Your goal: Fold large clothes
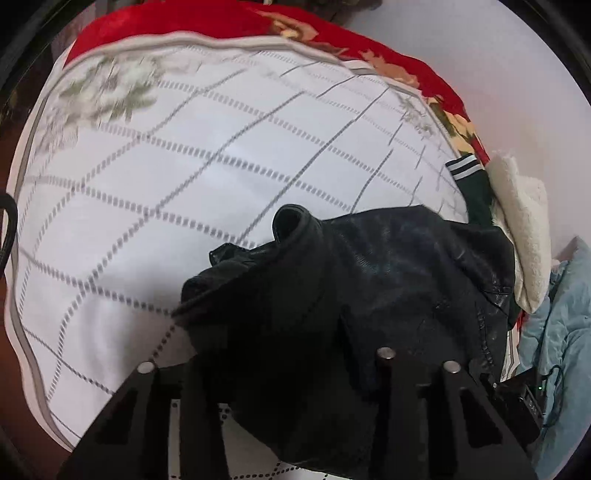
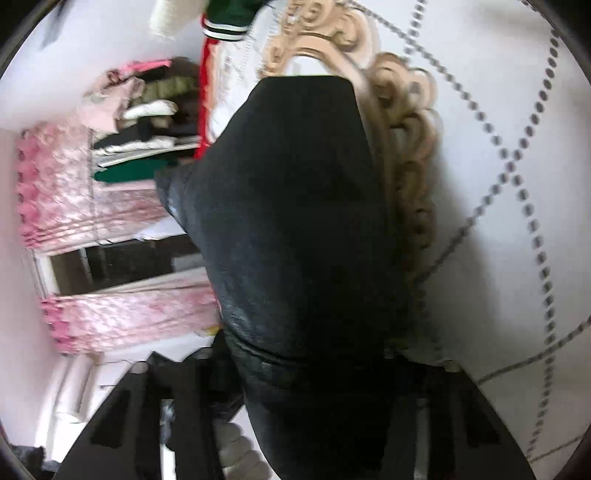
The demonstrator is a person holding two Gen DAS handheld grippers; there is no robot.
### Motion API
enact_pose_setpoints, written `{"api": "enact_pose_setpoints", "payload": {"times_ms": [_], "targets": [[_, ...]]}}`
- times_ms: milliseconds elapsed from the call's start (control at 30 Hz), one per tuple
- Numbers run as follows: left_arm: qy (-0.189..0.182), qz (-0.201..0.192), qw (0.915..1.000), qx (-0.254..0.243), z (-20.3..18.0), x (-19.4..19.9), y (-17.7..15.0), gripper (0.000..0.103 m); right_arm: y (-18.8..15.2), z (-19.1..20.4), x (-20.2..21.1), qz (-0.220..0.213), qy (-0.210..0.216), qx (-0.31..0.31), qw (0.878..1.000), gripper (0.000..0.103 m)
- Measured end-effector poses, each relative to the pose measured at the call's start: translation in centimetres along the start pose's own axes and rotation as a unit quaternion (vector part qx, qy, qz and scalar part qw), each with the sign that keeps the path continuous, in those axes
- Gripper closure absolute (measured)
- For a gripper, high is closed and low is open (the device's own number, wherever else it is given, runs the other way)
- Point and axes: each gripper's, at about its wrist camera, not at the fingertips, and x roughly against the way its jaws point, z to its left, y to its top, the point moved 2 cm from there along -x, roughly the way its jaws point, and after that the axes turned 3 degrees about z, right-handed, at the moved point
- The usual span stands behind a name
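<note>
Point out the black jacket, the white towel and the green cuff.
black jacket (image 1: pixel 369 280): left wrist view, its shiny middle.
white towel (image 1: pixel 524 229): left wrist view, its folded face.
green cuff (image 2: pixel 229 26): right wrist view, its striped band.

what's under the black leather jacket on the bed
Under the black leather jacket lies the white bedspread with its grey dotted grid. Its pattern runs under the jacket's edge; whatever else the bunched leather covers cannot be seen.

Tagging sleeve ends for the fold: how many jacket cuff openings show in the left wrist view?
1. A single open cuff stands up at the far edge of the black leather jacket, over the white checked sheet. A second cuff may be hidden in the bunched leather.
</note>
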Motion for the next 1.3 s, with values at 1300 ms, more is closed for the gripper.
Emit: {"api": "enact_pose_setpoints", "payload": {"times_ms": [1300], "targets": [[-0.113, 0.035, 0.9631, -0.242, -49.5, -10.8, 17.3, 0.058, 37.7, 12.4, 35.2, -0.189, 0.075, -0.056, 0.977, 0.058]]}}
